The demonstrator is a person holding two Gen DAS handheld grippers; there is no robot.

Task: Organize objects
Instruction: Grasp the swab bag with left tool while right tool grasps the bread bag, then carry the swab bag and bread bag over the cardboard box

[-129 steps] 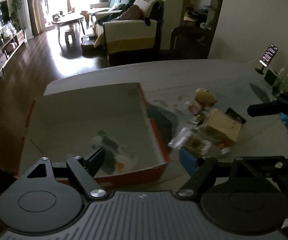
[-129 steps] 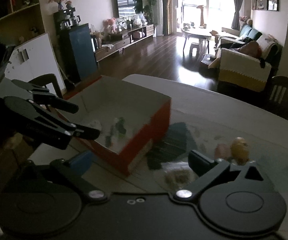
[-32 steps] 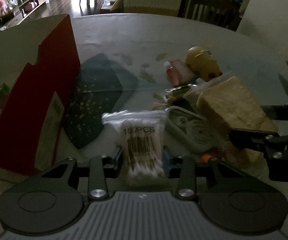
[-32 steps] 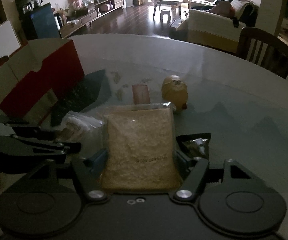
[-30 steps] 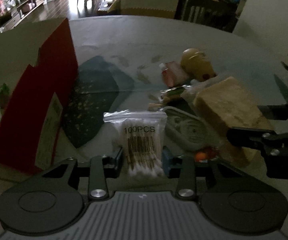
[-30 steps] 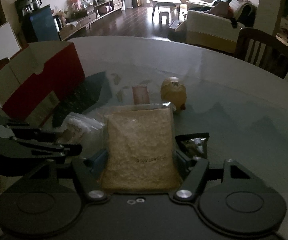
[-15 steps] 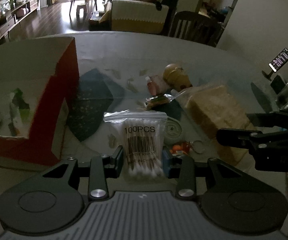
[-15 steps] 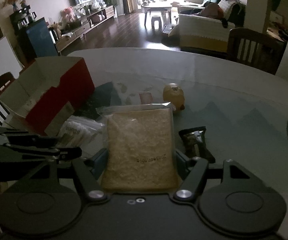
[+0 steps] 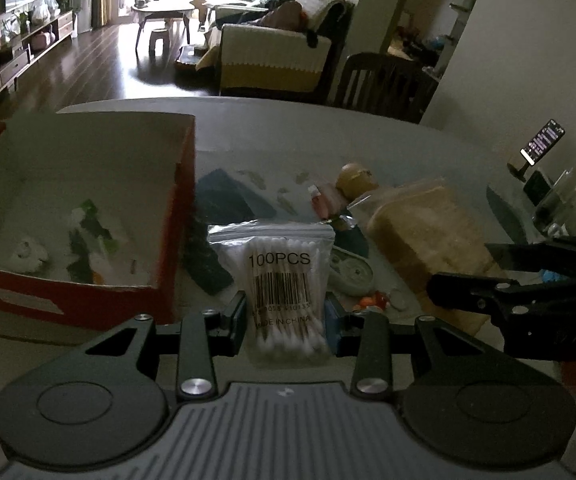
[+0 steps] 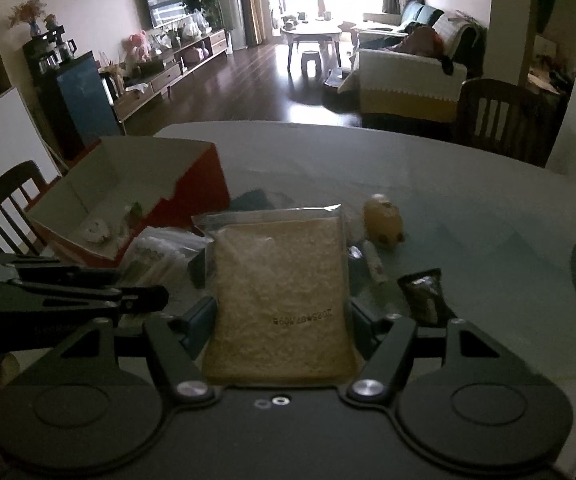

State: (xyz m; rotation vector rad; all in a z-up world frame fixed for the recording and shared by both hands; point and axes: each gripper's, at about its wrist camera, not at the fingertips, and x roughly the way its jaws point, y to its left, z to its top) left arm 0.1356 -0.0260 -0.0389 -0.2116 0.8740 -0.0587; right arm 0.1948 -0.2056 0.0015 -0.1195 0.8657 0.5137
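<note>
My left gripper [image 9: 285, 318] is shut on a clear bag of cotton swabs [image 9: 281, 280] marked 100PCS, held above the table just right of the red open box [image 9: 87, 304]. The box holds a few small items [image 9: 87, 232]. My right gripper [image 10: 279, 332] is shut on a flat bag of tan grain [image 10: 281, 292], lifted over the table. In the left wrist view that grain bag [image 9: 424, 232] hangs at the right. In the right wrist view the swab bag [image 10: 159, 254] and the red box [image 10: 195, 188] lie to the left.
On the glass table [image 10: 468, 208] lie a yellow round toy [image 10: 384, 218], a pink tube [image 10: 376, 266], a dark snack packet [image 10: 424, 296], a round white case [image 9: 352, 272] and a dark placemat [image 9: 223, 200]. A phone on a stand [image 9: 542, 142] stands far right. Chairs [image 10: 496, 120] ring the table.
Both grippers have risen and drawn back from the pile with their bags. The left one has swung so the box's inside now shows. Earlier both were open.
</note>
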